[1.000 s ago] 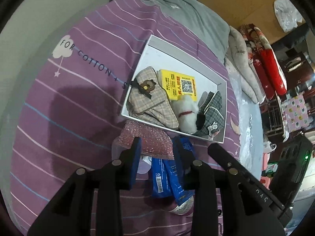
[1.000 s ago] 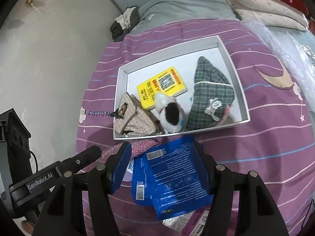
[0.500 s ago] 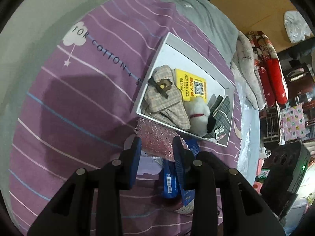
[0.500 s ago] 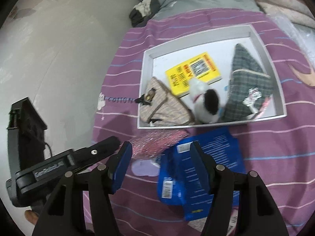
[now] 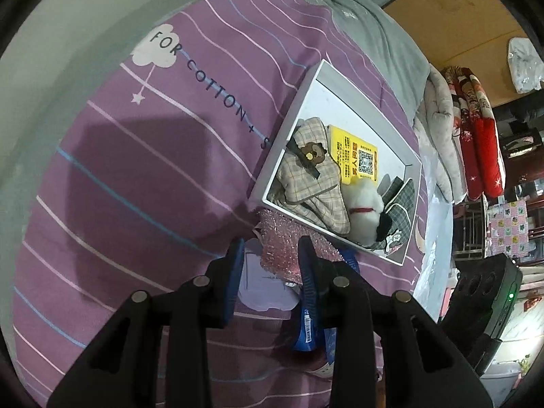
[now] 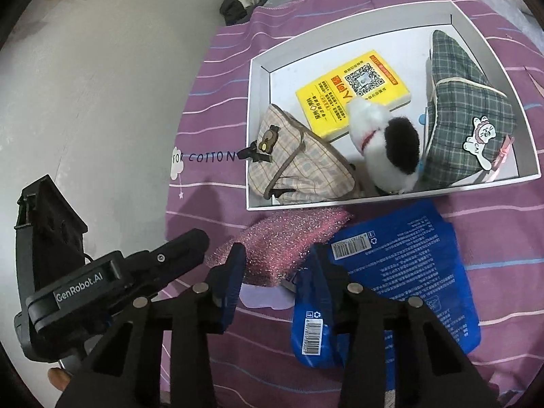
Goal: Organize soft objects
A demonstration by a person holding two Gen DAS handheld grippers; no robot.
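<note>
In the shallow white cardboard box point(image 6: 258, 129) four soft items sit; pink glittery sponge point(image 6: 289, 241) and blue packets point(image 6: 401, 272) remain on bed; my right tool point(image 6: 275, 265) closing around sponge, left tool point(image 5: 272, 261) parted, empty.

The bed cover point(image 6: 493, 238) is purple with thin pink, white and blue stripes. The box point(image 6: 258, 68) is white. Inside it, one pouch point(image 6: 299, 170) has beige checks, another pouch point(image 6: 465, 115) has green checks, the pack point(image 6: 340, 91) is yellow, and the toy point(image 6: 384, 142) is white and black. The sponge point(image 6: 285, 244) is sparkly pink. The packets point(image 6: 401, 272) are blue.
</note>
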